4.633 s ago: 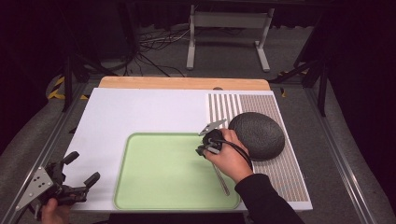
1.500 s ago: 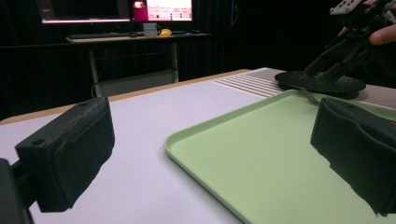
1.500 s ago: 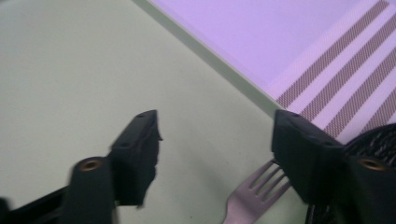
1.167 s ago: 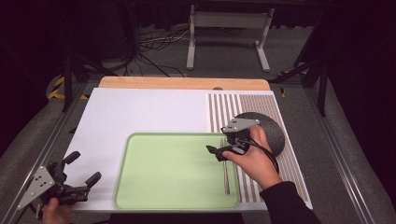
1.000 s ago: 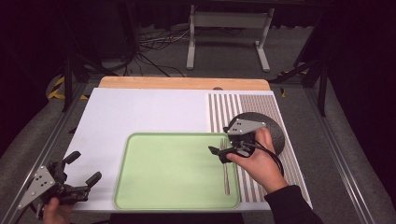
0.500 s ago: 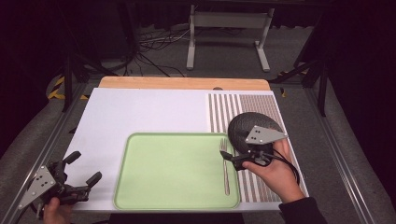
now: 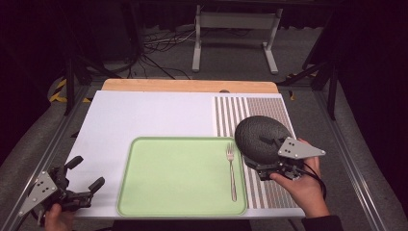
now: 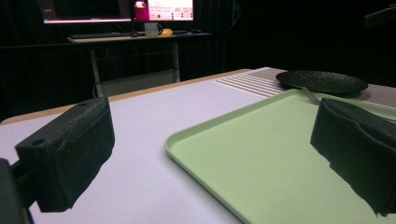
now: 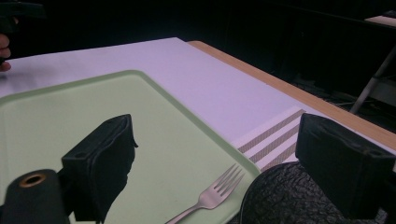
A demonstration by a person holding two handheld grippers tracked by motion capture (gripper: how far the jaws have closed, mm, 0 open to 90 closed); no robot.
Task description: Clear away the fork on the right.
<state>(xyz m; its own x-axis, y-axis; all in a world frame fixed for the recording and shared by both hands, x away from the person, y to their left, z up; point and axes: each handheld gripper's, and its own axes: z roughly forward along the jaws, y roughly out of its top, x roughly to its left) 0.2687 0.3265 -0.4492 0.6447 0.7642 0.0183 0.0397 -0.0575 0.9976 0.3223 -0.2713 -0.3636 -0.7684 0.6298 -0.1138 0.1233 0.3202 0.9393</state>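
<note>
A: Where is everything, taking the pale green plastic tray [image 7: 178, 178] as the landmark?

B: A silver metal fork [image 7: 231, 169] lies inside the tray along its right edge, tines pointing to the far side. Just right of the tray, on a striped placemat [image 7: 262, 108], sits a dark grey textured round plate [image 7: 260, 137] — its near-left edge is close to the fork's tines.

A: And the tongs?

B: The right gripper [image 7: 273, 169] hovers at the plate's near edge, right of the tray, jaws spread wide, holding nothing. The left gripper [image 7: 84, 174] sits off the tray's near-left corner on the white table [image 7: 149, 113] — jaws also wide apart, empty.
</note>
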